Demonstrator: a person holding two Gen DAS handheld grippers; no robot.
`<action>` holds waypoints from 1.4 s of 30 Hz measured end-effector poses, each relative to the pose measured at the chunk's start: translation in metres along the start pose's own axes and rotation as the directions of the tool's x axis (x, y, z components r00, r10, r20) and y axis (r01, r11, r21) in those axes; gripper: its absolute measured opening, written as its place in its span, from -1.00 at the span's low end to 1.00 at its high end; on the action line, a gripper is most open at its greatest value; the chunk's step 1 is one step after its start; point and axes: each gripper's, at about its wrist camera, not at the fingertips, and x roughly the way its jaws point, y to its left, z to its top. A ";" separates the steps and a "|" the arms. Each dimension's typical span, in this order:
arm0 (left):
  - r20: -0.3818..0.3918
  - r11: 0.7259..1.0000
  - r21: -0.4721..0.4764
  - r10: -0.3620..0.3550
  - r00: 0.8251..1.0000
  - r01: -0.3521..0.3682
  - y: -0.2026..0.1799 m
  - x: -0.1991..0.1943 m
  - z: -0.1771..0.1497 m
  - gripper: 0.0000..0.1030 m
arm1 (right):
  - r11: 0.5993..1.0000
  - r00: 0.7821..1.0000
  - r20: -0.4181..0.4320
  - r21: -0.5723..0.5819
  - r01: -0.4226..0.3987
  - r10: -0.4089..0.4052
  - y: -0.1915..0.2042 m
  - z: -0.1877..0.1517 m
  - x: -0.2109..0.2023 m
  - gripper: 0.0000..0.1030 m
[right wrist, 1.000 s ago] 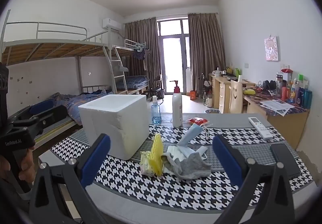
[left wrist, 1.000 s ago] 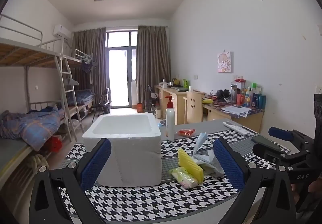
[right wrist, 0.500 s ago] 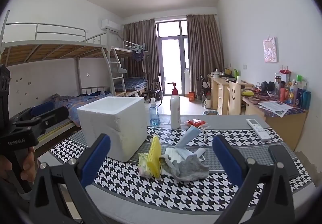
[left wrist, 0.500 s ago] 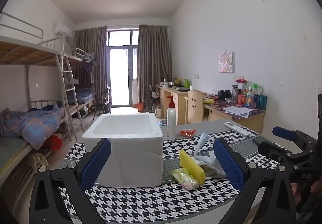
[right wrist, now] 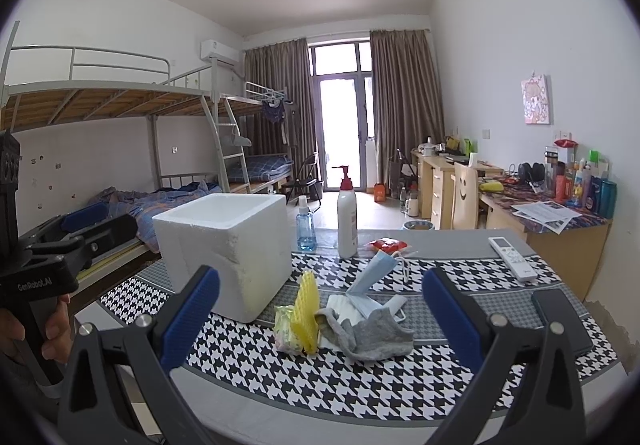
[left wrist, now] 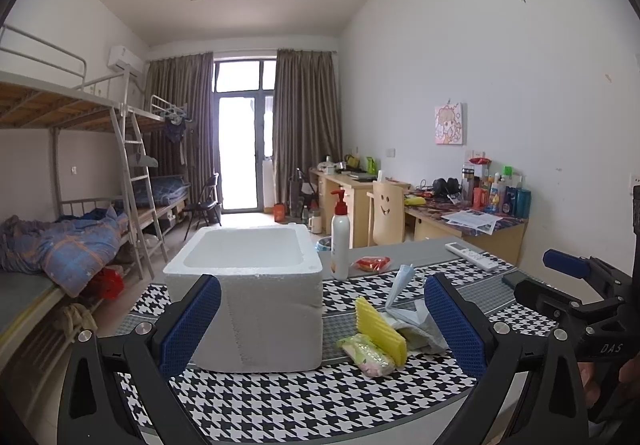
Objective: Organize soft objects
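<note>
A pile of soft things lies on the houndstooth table (right wrist: 360,385): a grey sock (right wrist: 368,333), a blue face mask (right wrist: 372,277), a yellow sponge (right wrist: 306,309) standing on edge and a small soft packet (right wrist: 284,325). A white foam box (left wrist: 248,285), open on top, stands just left of the pile; it looks empty, though its floor is hidden. My left gripper (left wrist: 322,321) hangs open before the box and the sponge (left wrist: 378,323). My right gripper (right wrist: 320,321) is open too, held back from the pile. Neither touches anything.
Behind the pile stand a lotion pump bottle (right wrist: 347,221), a blue spray bottle (right wrist: 306,225) and a red packet (right wrist: 386,245). A remote (right wrist: 512,253) and a phone (right wrist: 560,313) lie at the right. A hand holds the left tool's grip (right wrist: 52,325). Bunk beds and desks line the walls.
Both views have drifted only slightly. Nothing on the table has moved, and both grippers stay open.
</note>
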 end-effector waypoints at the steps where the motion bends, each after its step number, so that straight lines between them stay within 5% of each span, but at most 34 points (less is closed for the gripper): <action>1: 0.000 1.000 0.002 -0.002 1.000 0.002 0.000 0.000 0.000 0.98 | 1.000 1.000 0.000 -0.001 -0.001 0.001 0.000 0.000 0.000 0.99; 42: -0.015 1.000 0.019 -0.016 1.000 0.016 -0.006 0.005 0.002 0.98 | 1.000 1.000 -0.011 0.005 -0.005 0.005 -0.007 0.003 0.004 0.99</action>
